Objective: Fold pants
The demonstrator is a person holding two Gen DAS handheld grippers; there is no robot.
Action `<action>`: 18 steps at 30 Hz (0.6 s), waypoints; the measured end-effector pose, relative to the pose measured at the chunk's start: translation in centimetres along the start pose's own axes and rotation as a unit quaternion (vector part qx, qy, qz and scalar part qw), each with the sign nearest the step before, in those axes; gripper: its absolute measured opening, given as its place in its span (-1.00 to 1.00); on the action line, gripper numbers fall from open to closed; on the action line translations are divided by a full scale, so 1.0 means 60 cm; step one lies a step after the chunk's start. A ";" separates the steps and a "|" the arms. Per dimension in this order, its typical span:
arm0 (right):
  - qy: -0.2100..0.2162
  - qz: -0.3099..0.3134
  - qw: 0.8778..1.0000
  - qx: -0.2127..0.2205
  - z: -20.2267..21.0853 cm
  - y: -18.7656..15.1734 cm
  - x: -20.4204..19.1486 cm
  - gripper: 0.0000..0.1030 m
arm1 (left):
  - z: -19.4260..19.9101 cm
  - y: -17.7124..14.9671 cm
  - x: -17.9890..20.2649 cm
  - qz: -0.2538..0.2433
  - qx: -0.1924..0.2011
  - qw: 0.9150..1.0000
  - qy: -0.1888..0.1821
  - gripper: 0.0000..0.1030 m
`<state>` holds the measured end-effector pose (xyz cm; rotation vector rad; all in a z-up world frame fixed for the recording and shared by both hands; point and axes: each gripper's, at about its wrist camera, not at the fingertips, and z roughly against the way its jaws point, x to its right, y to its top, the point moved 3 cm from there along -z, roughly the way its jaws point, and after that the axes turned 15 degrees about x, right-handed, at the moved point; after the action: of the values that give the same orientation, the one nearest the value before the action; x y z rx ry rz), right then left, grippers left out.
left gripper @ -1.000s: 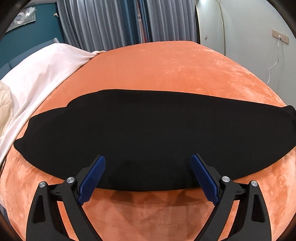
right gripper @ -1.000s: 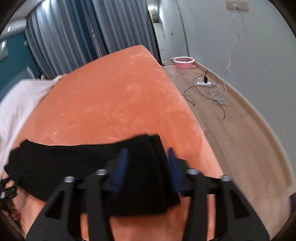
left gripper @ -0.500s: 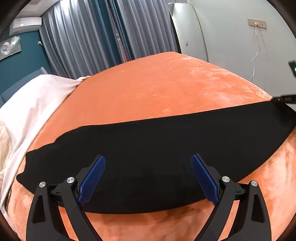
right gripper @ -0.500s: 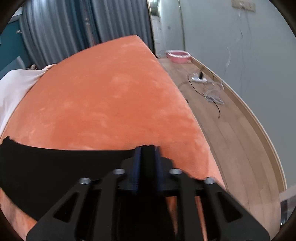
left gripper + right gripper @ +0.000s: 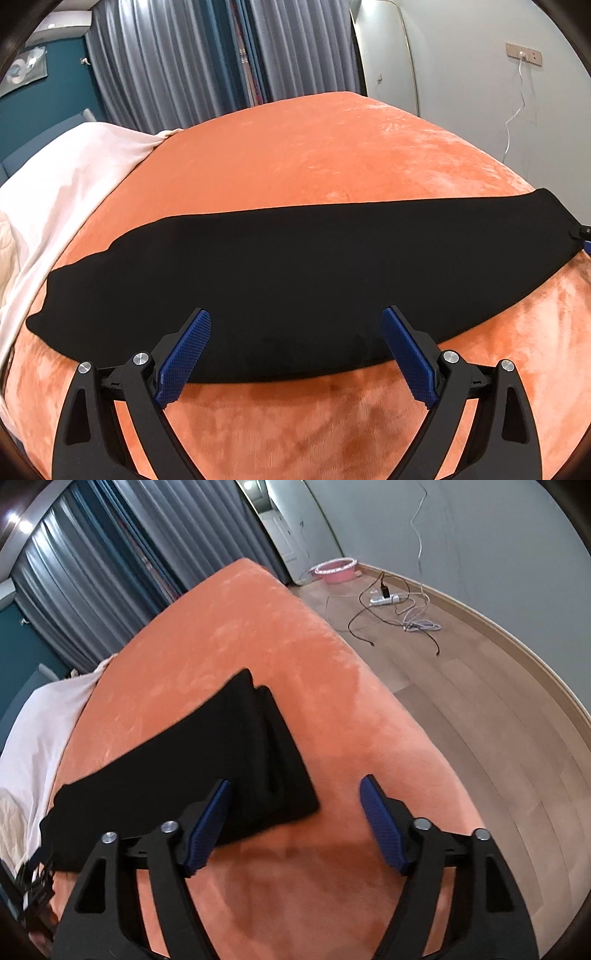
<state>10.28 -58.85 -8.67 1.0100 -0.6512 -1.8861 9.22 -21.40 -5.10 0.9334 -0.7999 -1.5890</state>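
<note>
Black pants [image 5: 295,273] lie flat as one long strip across the orange bed cover [image 5: 314,155], folded lengthwise. My left gripper [image 5: 295,347] is open and empty, just above the strip's near edge at its middle. In the right wrist view the strip's right end [image 5: 236,760] lies on the cover with its layered edges showing. My right gripper [image 5: 295,823] is open and empty, hovering over the near corner of that end; its left finger [image 5: 207,827] overlaps the cloth. The right gripper's tip shows at the left wrist view's right edge [image 5: 585,238].
A white sheet [image 5: 55,192] covers the bed's left side. The bed's right edge [image 5: 406,716] drops to a wooden floor with a power strip and cables [image 5: 388,602] and a pink basin [image 5: 334,568]. Curtains [image 5: 184,66] hang behind.
My right gripper was shut on the pants' end half a second ago; it has let go, opened and backed off. The strip now lies stretched flat. My left gripper stayed open.
</note>
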 end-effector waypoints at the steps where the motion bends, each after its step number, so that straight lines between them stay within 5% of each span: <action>1: 0.008 -0.007 1.000 -0.001 -0.002 0.000 -0.003 0.45 | 0.004 0.000 -0.001 0.000 0.002 1.000 0.001 0.78; 8: -0.023 -0.006 1.000 0.009 -0.016 -0.004 -0.011 0.54 | 0.005 0.000 -0.011 0.007 -0.004 1.000 0.004 0.78; 10: -0.042 0.022 0.999 0.007 -0.018 -0.008 -0.022 0.36 | 0.002 -0.001 -0.017 0.014 -0.011 1.000 0.002 0.78; 13: -0.028 0.027 0.999 0.007 -0.015 -0.006 -0.035 -0.47 | -0.001 -0.002 -0.026 0.024 -0.016 1.000 0.002 0.78; 18: -0.013 -0.009 1.000 0.011 -0.011 -0.012 -0.043 -0.59 | -0.005 -0.007 -0.040 0.016 -0.023 1.000 0.007 0.78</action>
<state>11.27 -56.25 -8.58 1.0108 -0.6820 -1.9133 9.59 -18.98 -5.20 0.8933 -0.7615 -1.5642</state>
